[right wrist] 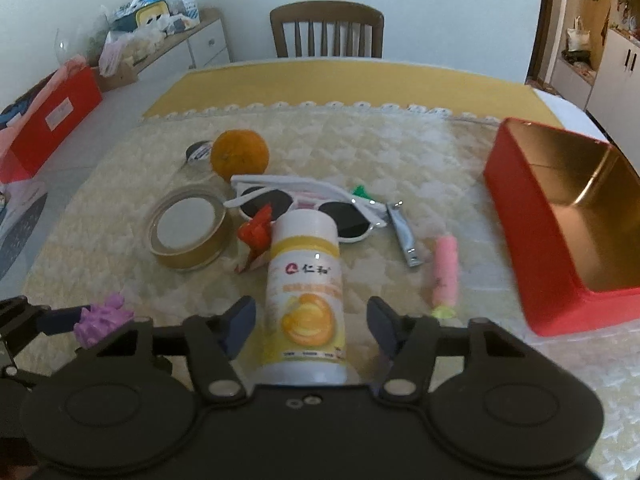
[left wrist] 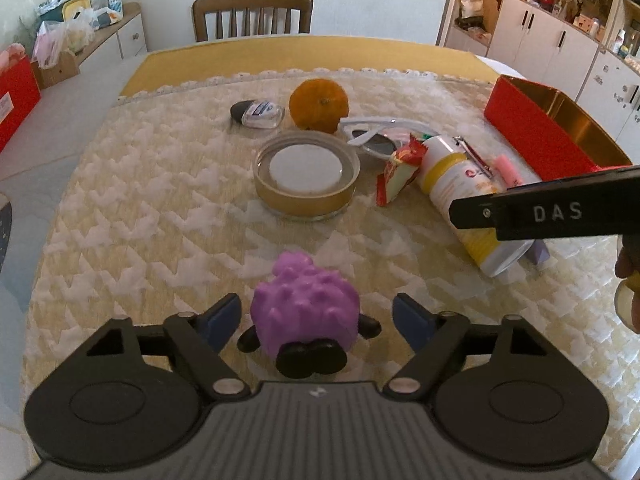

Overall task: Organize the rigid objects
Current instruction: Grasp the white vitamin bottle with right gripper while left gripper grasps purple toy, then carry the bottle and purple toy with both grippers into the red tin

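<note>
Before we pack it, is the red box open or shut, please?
Open: the red box has no lid on, and its bare gold inside shows.

Between the left gripper's [left wrist: 316,318] blue pads sits a purple knobbly toy [left wrist: 306,304] with black feet. Between the right gripper's [right wrist: 307,326] blue pads lies a white bottle [right wrist: 305,292] banded yellow, with an orange picture. Beyond it: white-framed sunglasses [right wrist: 304,206], an orange fruit [right wrist: 239,155]; right, a red tin [right wrist: 560,224], gold inside.
</note>
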The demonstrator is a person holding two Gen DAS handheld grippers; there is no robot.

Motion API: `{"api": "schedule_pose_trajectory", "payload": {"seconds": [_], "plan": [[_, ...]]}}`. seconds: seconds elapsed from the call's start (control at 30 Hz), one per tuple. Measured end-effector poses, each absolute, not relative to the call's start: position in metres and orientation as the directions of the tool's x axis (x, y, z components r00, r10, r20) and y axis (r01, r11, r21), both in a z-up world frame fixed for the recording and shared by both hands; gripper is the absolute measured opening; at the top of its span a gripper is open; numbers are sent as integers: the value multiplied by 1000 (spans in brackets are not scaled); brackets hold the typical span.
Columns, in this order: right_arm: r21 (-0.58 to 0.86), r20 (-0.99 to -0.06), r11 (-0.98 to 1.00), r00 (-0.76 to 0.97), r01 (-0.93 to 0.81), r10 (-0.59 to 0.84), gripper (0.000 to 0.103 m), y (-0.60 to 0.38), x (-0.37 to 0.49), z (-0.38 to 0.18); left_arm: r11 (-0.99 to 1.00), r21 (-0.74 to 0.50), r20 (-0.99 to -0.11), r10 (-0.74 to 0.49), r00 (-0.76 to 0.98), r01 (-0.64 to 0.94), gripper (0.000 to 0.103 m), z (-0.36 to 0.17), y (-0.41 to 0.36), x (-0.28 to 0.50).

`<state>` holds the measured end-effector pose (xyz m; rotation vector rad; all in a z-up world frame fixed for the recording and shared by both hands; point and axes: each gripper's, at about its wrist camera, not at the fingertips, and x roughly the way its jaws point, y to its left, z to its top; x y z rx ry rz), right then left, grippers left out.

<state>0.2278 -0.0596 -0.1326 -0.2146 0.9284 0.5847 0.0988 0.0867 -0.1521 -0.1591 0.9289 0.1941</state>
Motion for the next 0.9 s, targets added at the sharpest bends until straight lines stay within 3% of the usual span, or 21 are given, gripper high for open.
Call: {"api": "schedule_pose_trajectory", "payload": {"seconds": [0.17, 0.27, 0.9], "plan": [[51, -806, 827, 466, -560, 365, 46, -53, 230, -136, 971, -46, -801, 105, 589, -235, 70, -153, 89, 99], [44, -812, 826, 461, -562, 357, 44, -51, 231, -138, 973, -51, -796, 97, 598, -225, 63, -152, 90, 98], [142, -758, 875, 518, -462, 396, 44, -98, 194, -91, 984, -73, -765, 49, 642, -162, 63, -114, 82, 84]]}}
